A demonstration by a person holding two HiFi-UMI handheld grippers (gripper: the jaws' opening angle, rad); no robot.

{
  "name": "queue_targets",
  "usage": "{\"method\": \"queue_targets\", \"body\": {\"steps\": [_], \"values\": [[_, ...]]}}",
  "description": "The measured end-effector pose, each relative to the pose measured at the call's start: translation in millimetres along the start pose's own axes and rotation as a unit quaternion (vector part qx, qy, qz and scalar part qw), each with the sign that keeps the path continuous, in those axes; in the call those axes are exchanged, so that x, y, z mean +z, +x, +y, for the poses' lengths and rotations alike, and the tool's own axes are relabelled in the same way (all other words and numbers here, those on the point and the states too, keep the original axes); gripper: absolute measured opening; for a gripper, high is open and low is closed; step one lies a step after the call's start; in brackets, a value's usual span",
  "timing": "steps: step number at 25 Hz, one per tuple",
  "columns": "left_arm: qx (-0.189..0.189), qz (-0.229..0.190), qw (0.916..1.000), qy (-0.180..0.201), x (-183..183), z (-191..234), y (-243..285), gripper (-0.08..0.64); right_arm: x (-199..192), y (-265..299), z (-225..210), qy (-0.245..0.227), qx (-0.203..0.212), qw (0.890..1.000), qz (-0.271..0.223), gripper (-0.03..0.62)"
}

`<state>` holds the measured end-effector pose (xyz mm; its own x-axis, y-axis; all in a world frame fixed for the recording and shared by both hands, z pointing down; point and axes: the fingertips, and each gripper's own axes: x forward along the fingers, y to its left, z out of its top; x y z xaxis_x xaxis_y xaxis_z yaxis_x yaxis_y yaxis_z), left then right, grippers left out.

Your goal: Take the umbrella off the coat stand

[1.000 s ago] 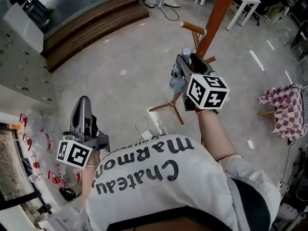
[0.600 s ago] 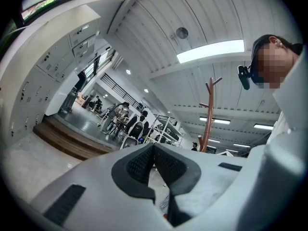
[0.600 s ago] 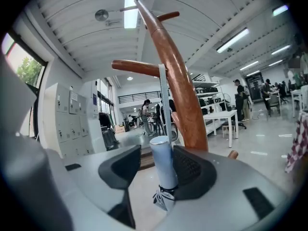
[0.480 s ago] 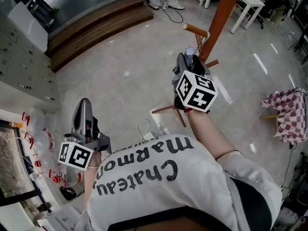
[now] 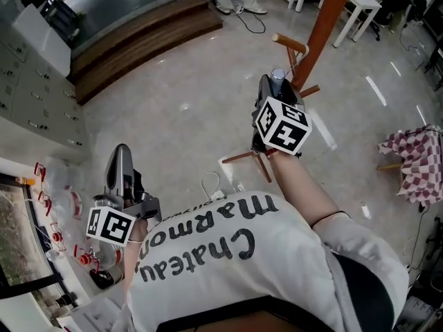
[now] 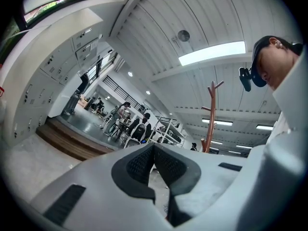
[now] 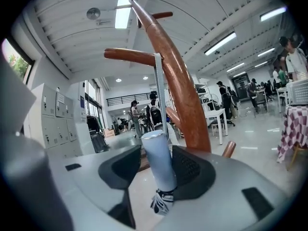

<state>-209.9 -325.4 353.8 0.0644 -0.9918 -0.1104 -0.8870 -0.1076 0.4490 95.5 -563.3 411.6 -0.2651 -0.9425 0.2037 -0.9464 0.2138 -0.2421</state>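
Your right claw [image 7: 155,163] is pinching the umbrella [image 7: 159,165] by its pale blue handle, which stands upright between the two dark pads with one pad against each side. Just below the handle, a bit of the dark and white patterned canopy [image 7: 160,202] shows beneath the claw. A thin grey strap [image 7: 159,88] runs from the top of the handle straight up to a wooden peg [image 7: 129,56] on the coat stand [image 7: 179,85], and it seems to loop over that peg, so the umbrella hangs right beside the reddish-brown pole.

In the head view, the right claw [image 5: 275,87] is raised in front of you with its marker cube facing the camera. The tip of the handle [image 5: 277,75] pokes out beyond it, close under a peg [image 5: 290,43] and just beside the pole of the coat stand [image 5: 322,25]. The stand's legs [image 5: 241,158] spread out on the pale floor below your arm.

Your left claw [image 6: 154,153] is pressed together with nothing between its pads, and it points up towards the ceiling. In the head view, the left claw [image 5: 122,159] sits low at your left side, well apart from the stand, above a clutter of small red and clear things that are too small to identify.

A checked cloth [image 5: 411,166] drapes over something on the floor at the far right.
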Motion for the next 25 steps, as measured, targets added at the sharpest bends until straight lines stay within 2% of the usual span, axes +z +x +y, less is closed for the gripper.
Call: {"method": "queue_targets", "body": {"steps": [10,25], "values": [[0.005,-0.009,0.9999,-0.008,8,16,-10,0.021,-1,2,-1,-0.036,-0.015,0.999,-0.01,0.173],[-0.011,-0.011,0.9997,-0.021,9,21,-14,0.021,-3,-19,3,-0.023,0.029,0.999,0.024,0.163]]}}
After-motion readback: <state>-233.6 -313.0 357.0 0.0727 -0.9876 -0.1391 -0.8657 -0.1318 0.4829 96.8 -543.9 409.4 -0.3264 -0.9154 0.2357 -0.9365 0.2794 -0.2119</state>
